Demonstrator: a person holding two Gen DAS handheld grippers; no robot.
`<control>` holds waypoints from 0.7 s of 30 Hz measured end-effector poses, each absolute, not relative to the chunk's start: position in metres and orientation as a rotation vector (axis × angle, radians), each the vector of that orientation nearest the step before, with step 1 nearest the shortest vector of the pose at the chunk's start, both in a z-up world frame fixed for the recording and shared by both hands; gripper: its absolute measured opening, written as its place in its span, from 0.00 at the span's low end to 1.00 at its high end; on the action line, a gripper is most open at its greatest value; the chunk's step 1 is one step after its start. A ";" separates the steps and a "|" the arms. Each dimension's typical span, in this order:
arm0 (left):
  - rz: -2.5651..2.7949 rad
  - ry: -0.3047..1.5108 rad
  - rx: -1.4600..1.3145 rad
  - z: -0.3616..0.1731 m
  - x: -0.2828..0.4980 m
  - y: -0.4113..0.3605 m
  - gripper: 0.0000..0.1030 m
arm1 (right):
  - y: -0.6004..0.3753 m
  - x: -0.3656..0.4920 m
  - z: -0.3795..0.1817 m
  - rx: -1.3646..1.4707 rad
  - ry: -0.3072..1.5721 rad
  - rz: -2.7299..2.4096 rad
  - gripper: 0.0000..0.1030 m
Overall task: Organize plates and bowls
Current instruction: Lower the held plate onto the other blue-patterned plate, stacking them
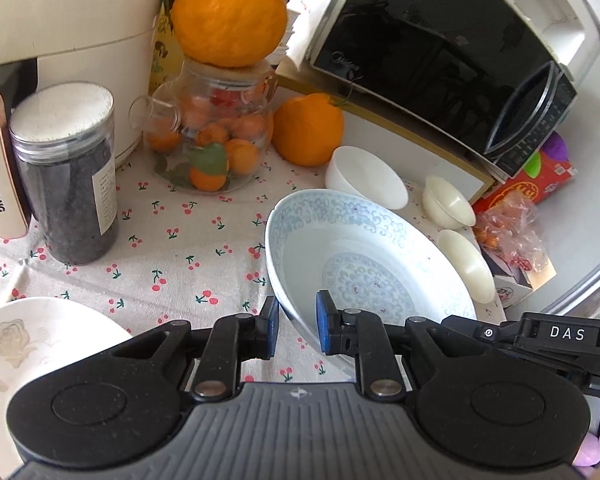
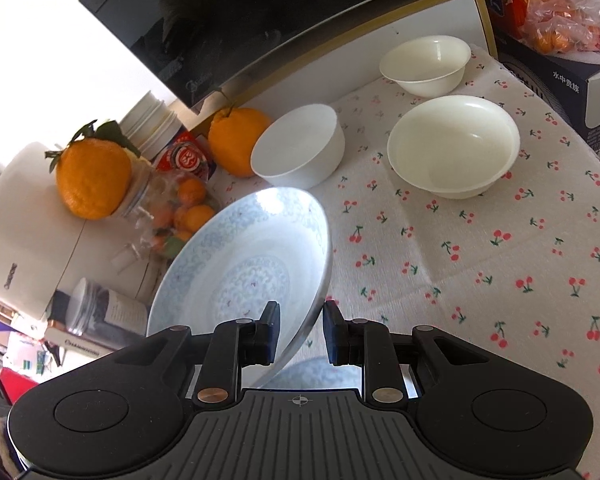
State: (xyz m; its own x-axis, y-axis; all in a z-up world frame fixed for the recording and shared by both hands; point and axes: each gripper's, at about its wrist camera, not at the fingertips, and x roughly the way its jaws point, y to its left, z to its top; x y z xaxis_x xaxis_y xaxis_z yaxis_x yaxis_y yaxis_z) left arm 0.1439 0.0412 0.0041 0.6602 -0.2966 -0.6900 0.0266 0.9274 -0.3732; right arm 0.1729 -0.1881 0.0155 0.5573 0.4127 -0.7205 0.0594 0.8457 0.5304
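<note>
Plate pinched at opposite rims by left tongs and right tongs, both clenched.
Glazed ceramic looks stiff, slick, breakable; rim grips probably suit it.

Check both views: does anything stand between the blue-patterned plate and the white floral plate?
Nothing visible does. Both grippers, left gripper and right gripper, grip the blue-patterned plate; only bare cherry-print tablecloth separates it from the white floral plate.

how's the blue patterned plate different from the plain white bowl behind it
The blue patterned plate is wide, shallow and decorated; the white bowl is smaller, deeper and plain. The plate is tilted, its rim clamped by the left gripper and right gripper; the bowl sits upright on the cherry-print cloth, untouched. Both are empty.
</note>
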 end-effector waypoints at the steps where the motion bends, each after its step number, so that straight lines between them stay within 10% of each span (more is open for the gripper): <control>1: -0.190 0.831 -0.341 0.005 0.141 0.041 0.17 | -0.190 0.170 0.016 0.550 0.974 0.223 0.22; 21: -0.233 0.853 -0.336 0.008 0.092 0.036 0.17 | -0.200 0.108 0.033 0.504 1.005 0.251 0.22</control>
